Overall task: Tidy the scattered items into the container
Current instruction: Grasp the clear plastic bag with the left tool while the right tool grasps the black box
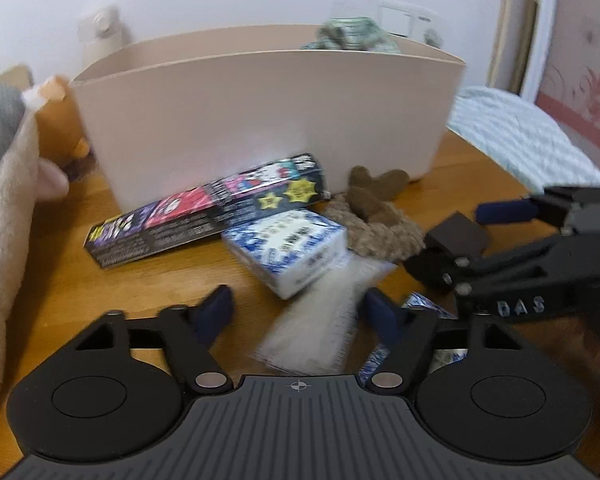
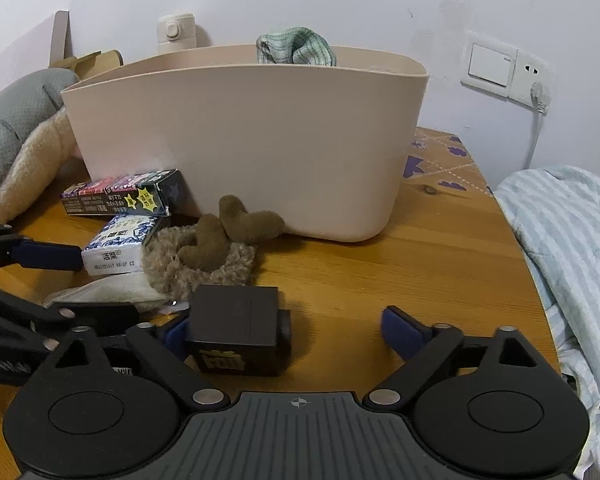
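A beige container (image 2: pixel 240 140) stands on the wooden table with a green checked cloth (image 2: pixel 296 50) poking out of it. In front of it lie a long colourful box (image 1: pixel 204 212), a blue-and-white tissue pack (image 1: pixel 292 248), a brown fuzzy item with heart shapes (image 2: pixel 208 256) and a clear packet (image 1: pixel 312 320). My left gripper (image 1: pixel 300 308) is open, its fingers either side of the clear packet without pressing it. My right gripper (image 2: pixel 288 328) is open around a small black box (image 2: pixel 236 320), which sits against the left finger and well apart from the right one.
A large beige and grey plush toy (image 1: pixel 4 220) and an orange plush (image 1: pixel 56 128) crowd the left side. A striped blue cloth (image 2: pixel 568 260) hangs over the table's right edge. A cream bottle (image 2: pixel 176 32) stands behind the container, near a wall socket (image 2: pixel 496 68).
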### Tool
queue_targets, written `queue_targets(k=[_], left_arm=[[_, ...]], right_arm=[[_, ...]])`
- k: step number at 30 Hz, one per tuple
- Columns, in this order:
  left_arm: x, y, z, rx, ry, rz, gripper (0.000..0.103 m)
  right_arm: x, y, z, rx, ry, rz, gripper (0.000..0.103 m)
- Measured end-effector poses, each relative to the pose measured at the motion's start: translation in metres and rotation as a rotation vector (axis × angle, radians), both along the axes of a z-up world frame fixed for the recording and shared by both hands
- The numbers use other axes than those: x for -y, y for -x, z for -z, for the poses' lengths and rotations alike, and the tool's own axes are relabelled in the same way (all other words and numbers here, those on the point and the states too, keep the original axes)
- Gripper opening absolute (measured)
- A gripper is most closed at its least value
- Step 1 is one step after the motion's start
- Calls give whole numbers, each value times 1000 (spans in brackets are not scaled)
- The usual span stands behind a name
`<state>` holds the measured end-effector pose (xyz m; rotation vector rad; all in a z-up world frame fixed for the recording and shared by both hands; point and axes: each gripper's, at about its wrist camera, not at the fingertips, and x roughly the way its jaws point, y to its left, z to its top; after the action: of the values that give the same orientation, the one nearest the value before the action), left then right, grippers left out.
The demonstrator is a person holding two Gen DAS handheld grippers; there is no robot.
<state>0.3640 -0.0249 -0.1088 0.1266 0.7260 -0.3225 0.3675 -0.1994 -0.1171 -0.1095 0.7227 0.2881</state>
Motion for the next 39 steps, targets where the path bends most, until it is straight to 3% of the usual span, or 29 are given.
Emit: queue_targets(k=[1,2,5,9,11,23,39], left_arm=[[2,2,-1,2,7,16,51],[4,3,-2,0,3,20,47],[6,4,-3,-4,2,18,42],[8,8,-5,-7,-2,19,36],[9,11,-6,-10,-4,15,34],[1,26,-11,-30,23,5,28],[5,52,-29,-23,71,59,25]], right_arm=[[0,1,-1,2,-1,-2,85],[0,1,-1,4,-3,-4,81],[1,3,-2,4,-11,-7,71],[2,7,-5,8,-13,-13,48],[3,9,-5,8,-15,-11,41],[14,23,-8,-9,-56,19,41],[30,53,-34,51,-79,48,41]])
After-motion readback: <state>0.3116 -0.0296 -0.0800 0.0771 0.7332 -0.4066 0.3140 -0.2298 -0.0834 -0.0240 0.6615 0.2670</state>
